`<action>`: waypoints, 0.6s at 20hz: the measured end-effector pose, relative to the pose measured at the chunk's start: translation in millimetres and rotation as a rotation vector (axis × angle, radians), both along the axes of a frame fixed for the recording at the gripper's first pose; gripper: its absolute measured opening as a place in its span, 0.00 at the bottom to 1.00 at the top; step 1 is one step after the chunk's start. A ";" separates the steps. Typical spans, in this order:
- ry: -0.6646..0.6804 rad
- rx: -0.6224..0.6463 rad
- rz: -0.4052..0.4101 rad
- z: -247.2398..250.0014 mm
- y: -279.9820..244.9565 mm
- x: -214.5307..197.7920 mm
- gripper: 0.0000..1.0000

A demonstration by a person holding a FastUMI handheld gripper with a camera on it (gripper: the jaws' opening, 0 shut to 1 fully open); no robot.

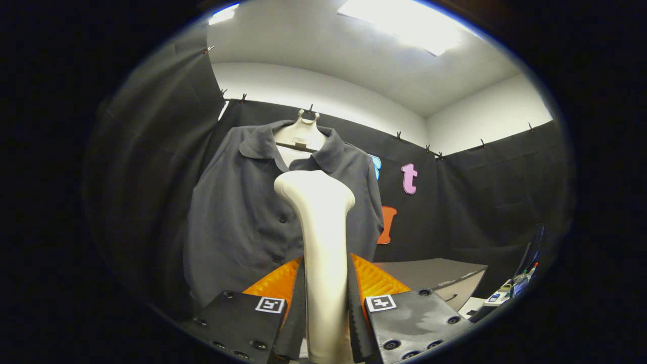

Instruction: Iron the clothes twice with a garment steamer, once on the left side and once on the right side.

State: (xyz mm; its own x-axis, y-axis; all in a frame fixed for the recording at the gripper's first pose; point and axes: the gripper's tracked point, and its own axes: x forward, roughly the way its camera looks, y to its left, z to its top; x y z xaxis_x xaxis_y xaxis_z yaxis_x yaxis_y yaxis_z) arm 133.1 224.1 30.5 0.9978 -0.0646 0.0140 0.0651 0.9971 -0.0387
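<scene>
Grey button-up shirt (242,222) hung on a pale hanger (302,132) against the booth wall, beyond the fingers at roughly 11 o'clock. Cream garment steamer (323,237) stood upright at 12, its handle squeezed by both fingers of the gripper (326,303).

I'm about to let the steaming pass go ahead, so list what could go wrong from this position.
1. The gripper is shut on the garment steamer, holding its smooth handle low down. The head stands well above the jaws, so it may tilt or slip during a stroke.
2. The steamer hides the dark shirt around its button line, so judging whether the head touches the cloth is hard.
3. The shirt hangs from a hanger; pressing too hard could swing it or pull it off.
</scene>
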 end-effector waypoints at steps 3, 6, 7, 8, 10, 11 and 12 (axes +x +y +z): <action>-0.022 0.004 0.052 13.8 28.4 7.3 0.45; -0.031 -0.008 0.106 18.3 54.4 16.7 0.45; -0.028 -0.007 0.122 17.3 61.3 19.2 0.45; -0.026 -0.003 0.136 16.2 67.2 21.4 0.45; -0.022 0.011 0.156 13.1 75.4 22.6 0.45; -0.017 0.014 0.159 9.8 77.4 25.5 0.45; -0.018 0.011 0.156 8.4 78.4 29.4 0.45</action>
